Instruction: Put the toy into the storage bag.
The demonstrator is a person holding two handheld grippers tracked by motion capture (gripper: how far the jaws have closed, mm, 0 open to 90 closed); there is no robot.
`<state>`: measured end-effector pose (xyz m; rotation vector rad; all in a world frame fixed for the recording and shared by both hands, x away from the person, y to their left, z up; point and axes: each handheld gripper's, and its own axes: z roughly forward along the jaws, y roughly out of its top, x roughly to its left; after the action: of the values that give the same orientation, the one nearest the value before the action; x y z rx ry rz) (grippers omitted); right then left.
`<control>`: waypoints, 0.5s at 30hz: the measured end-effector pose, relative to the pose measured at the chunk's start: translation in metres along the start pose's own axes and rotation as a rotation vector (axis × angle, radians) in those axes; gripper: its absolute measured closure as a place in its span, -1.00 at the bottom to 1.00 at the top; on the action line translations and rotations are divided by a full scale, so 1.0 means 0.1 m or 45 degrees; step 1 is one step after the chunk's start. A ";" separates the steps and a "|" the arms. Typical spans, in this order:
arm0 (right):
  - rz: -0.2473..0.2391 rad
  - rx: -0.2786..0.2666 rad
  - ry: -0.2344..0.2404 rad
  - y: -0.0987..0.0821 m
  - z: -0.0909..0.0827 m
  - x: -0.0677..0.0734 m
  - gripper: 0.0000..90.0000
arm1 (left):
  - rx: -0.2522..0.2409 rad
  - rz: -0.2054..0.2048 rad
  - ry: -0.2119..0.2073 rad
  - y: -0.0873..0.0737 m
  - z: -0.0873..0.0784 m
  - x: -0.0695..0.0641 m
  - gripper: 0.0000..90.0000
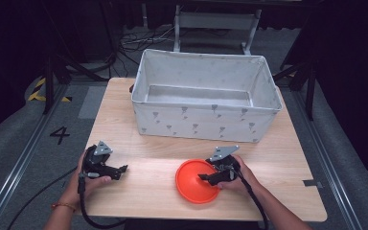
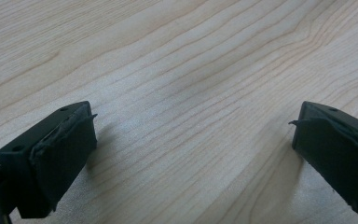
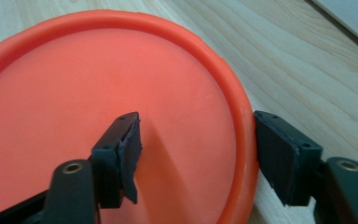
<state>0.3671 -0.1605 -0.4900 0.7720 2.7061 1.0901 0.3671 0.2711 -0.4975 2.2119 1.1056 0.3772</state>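
**Right hand-held gripper astride the rim of an orange plate**

Orange plate lies flat on the wooden surface, near the front edge, right of centre. No print, logo or label can be read on it in the high view or in the right gripper view.

Right hand-held gripper: jaws partly open and straddling the plate's rim on its right side. In the right gripper view one jaw stands over the plate's inner face, the other just outside the rim, at or nearly against it. The inner pad is clear of the rim, so there is no grip on the plate.

Left hand-held gripper: rests low at the front left of the surface, well apart from the plate. In the left gripper view its jaws stand wide open over bare wood grain, nothing between them.

Behind the plate, a grey fabric bin with a repeated small dark motif sits on the far half of the surface. No wording legible on it.

Writing: a black "4" is marked on the grey floor to the left of the surface.
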 end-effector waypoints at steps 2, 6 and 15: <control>0.027 -0.008 -0.015 0.00 -0.01 -0.03 0.06 | 0.000 -0.001 0.000 0.00 0.00 0.00 -1.00; 0.086 -0.030 0.001 -0.02 -0.04 -0.11 0.33 | 0.001 0.002 -0.003 0.00 0.00 0.00 -1.00; 0.097 -0.066 -0.024 -0.05 -0.10 -0.18 0.81 | 0.000 0.007 -0.002 0.00 0.00 0.00 -1.00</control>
<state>0.3780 -0.1785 -0.4877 0.8791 2.6416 1.1585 0.3676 0.2714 -0.4974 2.2149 1.0991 0.3779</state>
